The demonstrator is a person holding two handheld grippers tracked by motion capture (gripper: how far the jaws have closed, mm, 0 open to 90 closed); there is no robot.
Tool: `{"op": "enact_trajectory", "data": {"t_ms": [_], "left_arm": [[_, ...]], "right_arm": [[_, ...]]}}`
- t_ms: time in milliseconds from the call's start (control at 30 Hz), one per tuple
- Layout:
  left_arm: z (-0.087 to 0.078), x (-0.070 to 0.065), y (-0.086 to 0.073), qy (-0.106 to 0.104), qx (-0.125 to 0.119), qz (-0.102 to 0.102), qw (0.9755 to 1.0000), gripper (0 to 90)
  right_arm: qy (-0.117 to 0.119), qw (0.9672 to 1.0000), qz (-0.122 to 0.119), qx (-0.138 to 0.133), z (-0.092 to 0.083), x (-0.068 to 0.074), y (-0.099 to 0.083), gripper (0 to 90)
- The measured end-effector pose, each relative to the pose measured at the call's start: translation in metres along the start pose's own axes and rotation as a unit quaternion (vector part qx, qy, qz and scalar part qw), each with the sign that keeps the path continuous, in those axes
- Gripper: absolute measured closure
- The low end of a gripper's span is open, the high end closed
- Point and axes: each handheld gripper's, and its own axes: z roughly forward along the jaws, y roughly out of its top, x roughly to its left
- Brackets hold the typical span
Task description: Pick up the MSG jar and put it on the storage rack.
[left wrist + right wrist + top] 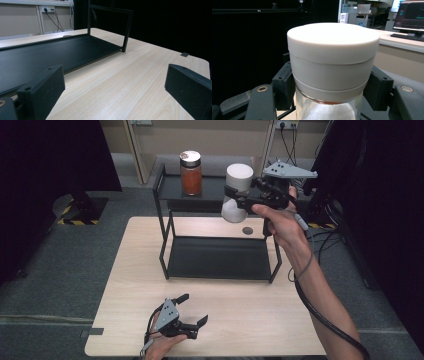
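Right gripper (243, 196) is clamped on a white-lidded glass jar (235, 195) holding white powder, gripped just under the lid. The jar hangs in the air at the right end of the black two-tier shelf rack (165, 232), about level with its top tier and not yet resting on it. A second jar, with orange-red contents (190, 172), stands on that top tier left of the held jar.

Left gripper (191, 314) rests on the table in front of the rack, jaws apart, nothing between them.

Risks, as judged:
- Grip sits on smooth glass near the neck; the heavy lower body could swing or slip if the hand tilts.
- The base could catch the rack's top rail on the way in and jolt the jar loose.
- Setting it too far left could knock the orange-red jar.
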Motion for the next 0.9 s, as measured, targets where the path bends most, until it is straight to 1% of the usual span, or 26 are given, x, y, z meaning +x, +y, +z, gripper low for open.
{"op": "enact_trajectory", "data": {"t_ms": [433, 767, 900], "left_arm": [[0.000, 0.000, 0.000, -0.001, 0.000, 0.001, 1.0000, 2.1], [0.000, 0.001, 0.000, -0.002, 0.000, 0.001, 1.0000, 2.1], [-0.001, 0.001, 0.000, -0.002, -0.001, 0.001, 1.0000, 2.1]], "right_arm": [[-0.024, 0.9997, 0.006, 0.006, 0.015, -0.001, 0.015, 35.5], [-0.044, 0.9989, 0.014, 0.006, 0.028, -0.003, 0.020, 35.5], [-0.056, 0.9983, 0.017, 0.007, 0.034, -0.004, 0.022, 35.5]]}}
